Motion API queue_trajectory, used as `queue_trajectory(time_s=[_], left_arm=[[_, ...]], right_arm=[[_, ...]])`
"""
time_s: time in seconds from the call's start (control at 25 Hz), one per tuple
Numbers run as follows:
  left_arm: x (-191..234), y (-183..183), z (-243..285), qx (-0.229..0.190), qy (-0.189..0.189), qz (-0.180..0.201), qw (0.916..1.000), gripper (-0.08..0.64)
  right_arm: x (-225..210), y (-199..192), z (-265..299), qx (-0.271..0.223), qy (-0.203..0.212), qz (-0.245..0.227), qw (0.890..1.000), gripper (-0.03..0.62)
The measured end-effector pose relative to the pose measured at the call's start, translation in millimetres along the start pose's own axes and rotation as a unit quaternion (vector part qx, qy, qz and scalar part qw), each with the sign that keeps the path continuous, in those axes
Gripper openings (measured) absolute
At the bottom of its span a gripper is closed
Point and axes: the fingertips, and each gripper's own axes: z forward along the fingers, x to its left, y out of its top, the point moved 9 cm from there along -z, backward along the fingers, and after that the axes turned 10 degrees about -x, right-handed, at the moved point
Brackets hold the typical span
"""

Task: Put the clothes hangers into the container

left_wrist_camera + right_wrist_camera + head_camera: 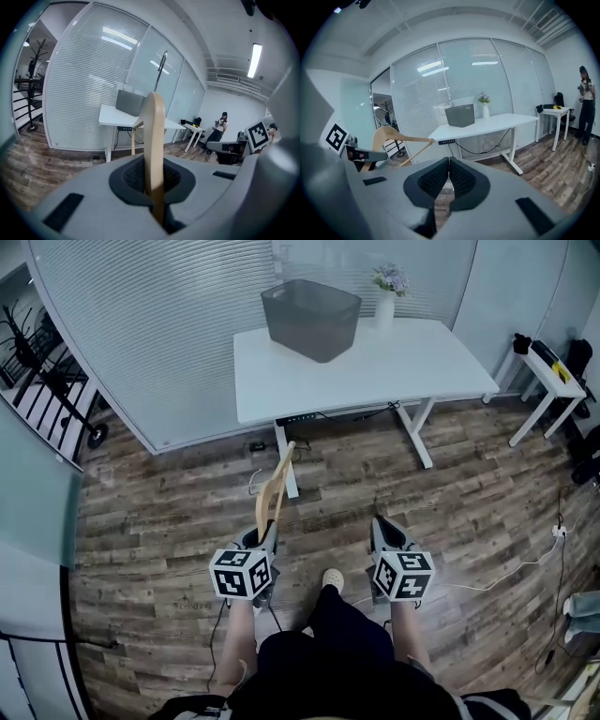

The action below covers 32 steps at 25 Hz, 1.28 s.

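Carrying a wooden clothes hanger (272, 486) clamped in the left hand-held gripper (265, 536), right hand-held gripper (385, 527) closed and empty, over the floor (169, 512) short of the desk (412, 367). Next, probably: reaching the grey container (314, 329) by its far edge.

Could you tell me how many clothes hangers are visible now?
1: a wooden hanger clamped in the left gripper, short of the table. Others inside the container could be hidden.
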Motion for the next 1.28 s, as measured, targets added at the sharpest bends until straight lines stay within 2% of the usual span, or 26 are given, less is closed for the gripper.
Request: queue_trajectory(time_s=[0.52, 1.28], left_arm=[[4.3, 38.4, 79.4, -0.006, 0.024, 0.0, 0.9997, 0.009], [5.5, 66.5, 147.2, -0.041, 0.062, 0.006, 0.9972, 0.009]], right_arm=[[-52.7, 34.8, 79.5, -0.002, 0.017, 0.008, 1.0, 0.028], [-109.6, 65.7, 152.0, -0.019, 0.05, -0.004, 0.999, 0.028]])
